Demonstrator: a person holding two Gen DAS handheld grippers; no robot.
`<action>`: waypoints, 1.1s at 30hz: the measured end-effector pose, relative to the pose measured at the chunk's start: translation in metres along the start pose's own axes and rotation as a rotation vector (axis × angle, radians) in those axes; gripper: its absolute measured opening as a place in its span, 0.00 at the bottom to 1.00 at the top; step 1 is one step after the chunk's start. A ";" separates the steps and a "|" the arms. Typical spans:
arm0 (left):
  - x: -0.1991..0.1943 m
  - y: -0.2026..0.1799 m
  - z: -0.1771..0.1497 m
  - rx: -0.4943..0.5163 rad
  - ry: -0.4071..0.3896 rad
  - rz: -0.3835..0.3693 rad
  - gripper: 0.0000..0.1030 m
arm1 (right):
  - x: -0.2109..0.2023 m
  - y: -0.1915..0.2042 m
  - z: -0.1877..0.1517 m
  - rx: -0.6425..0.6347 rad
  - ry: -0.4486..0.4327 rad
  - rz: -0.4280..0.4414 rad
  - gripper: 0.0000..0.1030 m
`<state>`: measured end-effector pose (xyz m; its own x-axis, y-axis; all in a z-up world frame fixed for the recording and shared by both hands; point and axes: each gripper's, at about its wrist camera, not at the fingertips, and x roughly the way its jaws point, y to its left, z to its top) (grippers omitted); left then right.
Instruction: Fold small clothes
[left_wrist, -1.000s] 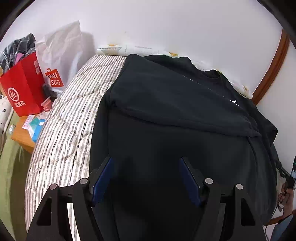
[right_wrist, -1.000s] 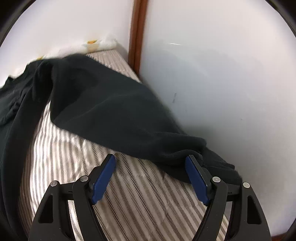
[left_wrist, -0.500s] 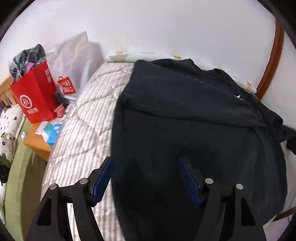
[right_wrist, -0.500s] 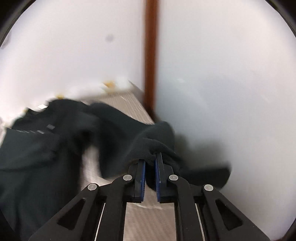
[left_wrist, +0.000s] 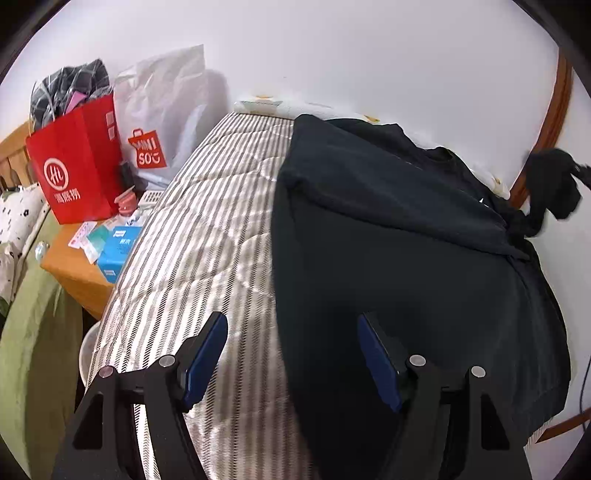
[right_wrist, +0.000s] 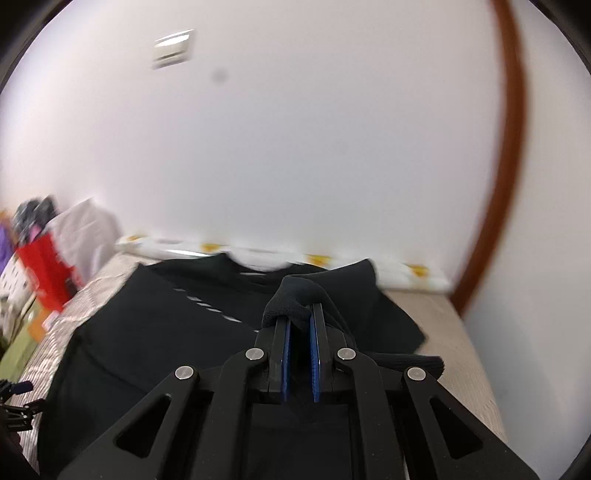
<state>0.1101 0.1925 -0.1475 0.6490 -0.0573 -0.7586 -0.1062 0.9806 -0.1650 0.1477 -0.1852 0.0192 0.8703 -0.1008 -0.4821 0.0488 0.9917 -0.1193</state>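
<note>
Right wrist view: we are pinching the sleeve of the black sweatshirt between our right gripper, its jaws pressed together on the bunched cuff, and we are carrying it up and over the body of the garment spread on the bed. A second ago these jaws were spread above the sleeve lying flat by the wall; now the second sleeve fold is under way. Beyond, our left gripper is hovering with jaws spread and empty, now straddling the sweatshirt's near edge rather than sitting over its middle. Farther off, the lifted sleeve is dangling against the wall.
</note>
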 end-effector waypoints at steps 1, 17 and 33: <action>0.001 0.003 -0.001 -0.006 0.002 -0.005 0.68 | 0.005 0.015 0.002 -0.018 0.000 0.018 0.09; 0.012 -0.010 -0.005 0.021 0.042 -0.039 0.68 | 0.128 0.091 -0.034 0.129 0.310 0.242 0.29; 0.000 -0.147 0.019 0.226 0.000 -0.112 0.69 | 0.015 -0.051 -0.107 0.124 0.215 0.050 0.76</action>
<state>0.1398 0.0520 -0.1115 0.6471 -0.1676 -0.7438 0.1373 0.9852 -0.1025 0.1059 -0.2460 -0.0745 0.7493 -0.0529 -0.6601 0.0793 0.9968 0.0102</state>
